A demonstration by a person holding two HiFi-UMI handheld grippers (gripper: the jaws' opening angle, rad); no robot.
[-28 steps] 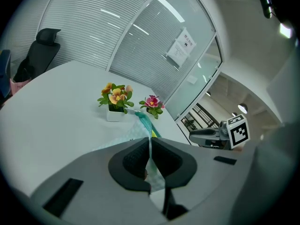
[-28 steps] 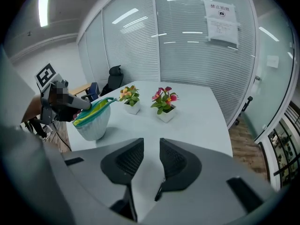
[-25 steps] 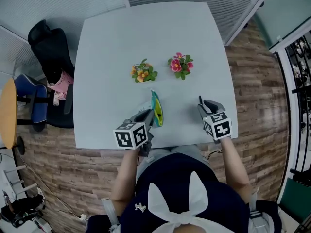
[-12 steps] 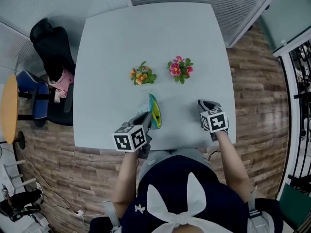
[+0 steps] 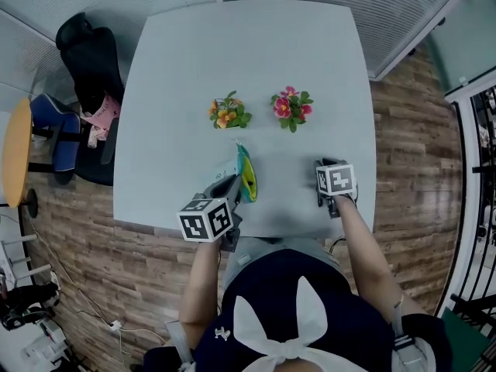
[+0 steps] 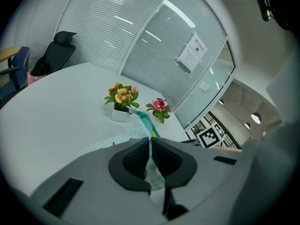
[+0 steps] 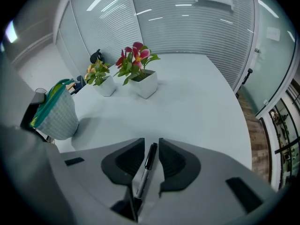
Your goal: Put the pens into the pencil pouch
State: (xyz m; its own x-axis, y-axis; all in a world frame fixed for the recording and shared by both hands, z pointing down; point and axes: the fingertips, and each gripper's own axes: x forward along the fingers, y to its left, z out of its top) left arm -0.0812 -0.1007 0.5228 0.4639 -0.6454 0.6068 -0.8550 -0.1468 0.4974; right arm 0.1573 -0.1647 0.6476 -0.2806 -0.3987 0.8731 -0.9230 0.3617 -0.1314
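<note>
A teal pencil pouch (image 5: 246,175) with a yellow lining hangs upright over the table's near edge. My left gripper (image 5: 229,186) is shut on its fabric (image 6: 123,139), which runs up between the closed jaws (image 6: 150,142). In the right gripper view the pouch (image 7: 56,111) shows at the left. My right gripper (image 5: 325,164) points steeply down at the table near the front right. A black and grey pen (image 7: 145,168) lies lengthwise between its jaws (image 7: 151,140), which have just been closing; a gap still shows beside the pen. The head view hides the pen.
Two small white pots stand mid-table: orange flowers (image 5: 227,115) and pink flowers (image 5: 290,107). The pale table (image 5: 186,60) has its front edge just below both grippers. A black chair (image 5: 85,68) and a blue one (image 5: 50,134) stand off its left side.
The right gripper has sunk toward the table and shifted slightly left in the head view. The left gripper and the pouch have stayed in place.
</note>
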